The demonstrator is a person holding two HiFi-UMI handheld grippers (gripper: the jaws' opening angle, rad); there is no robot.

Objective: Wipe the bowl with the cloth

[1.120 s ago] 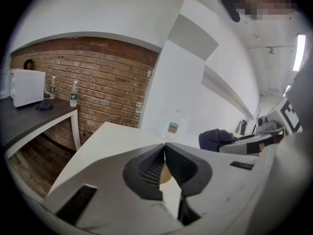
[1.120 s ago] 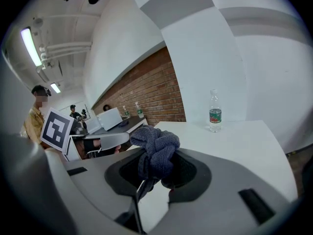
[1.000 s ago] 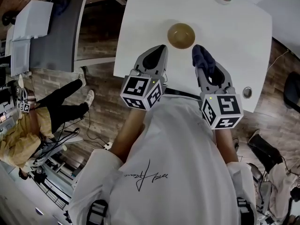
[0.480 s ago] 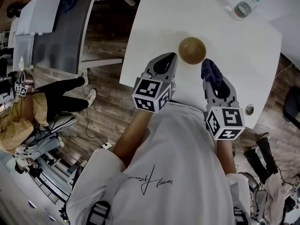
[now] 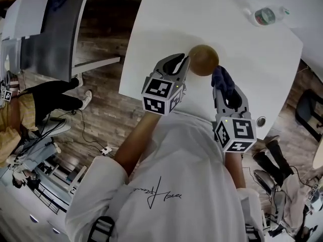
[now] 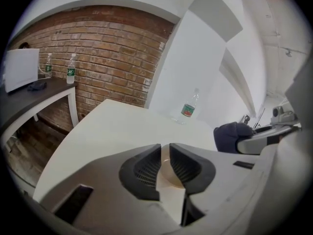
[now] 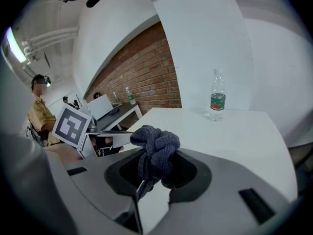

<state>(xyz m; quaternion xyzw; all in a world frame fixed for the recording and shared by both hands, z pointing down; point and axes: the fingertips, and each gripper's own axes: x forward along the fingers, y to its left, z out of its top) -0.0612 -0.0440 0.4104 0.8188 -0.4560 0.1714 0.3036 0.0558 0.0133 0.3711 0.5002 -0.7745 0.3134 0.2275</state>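
**Spotter:** Two things have changed for you. Both grippers have closed in on the bowl [image 5: 203, 59], and your left gripper [image 5: 181, 63] has just been opening its jaws.

**Second:** Is anything caught in that left one?

**Spotter:** No. Its jaws stand a little apart with nothing pinched. You can see the bowl's rim through the gap, just ahead. I'd judge you are setting up to steady the bowl from its left side.

**Second:** And the other hand?

**Spotter:** Your right gripper [image 5: 225, 87] is clamped on the dark blue cloth [image 5: 222, 78]. The cloth sits just beside the bowl's near right edge, so wiping hasn't begun.

**Second:** Anything in the bowl?

**Spotter:** It looks empty on the table [image 5: 166, 24], though blurred. The water bottle [image 5: 266, 15] stands well apart, and I can't tell how full it is.
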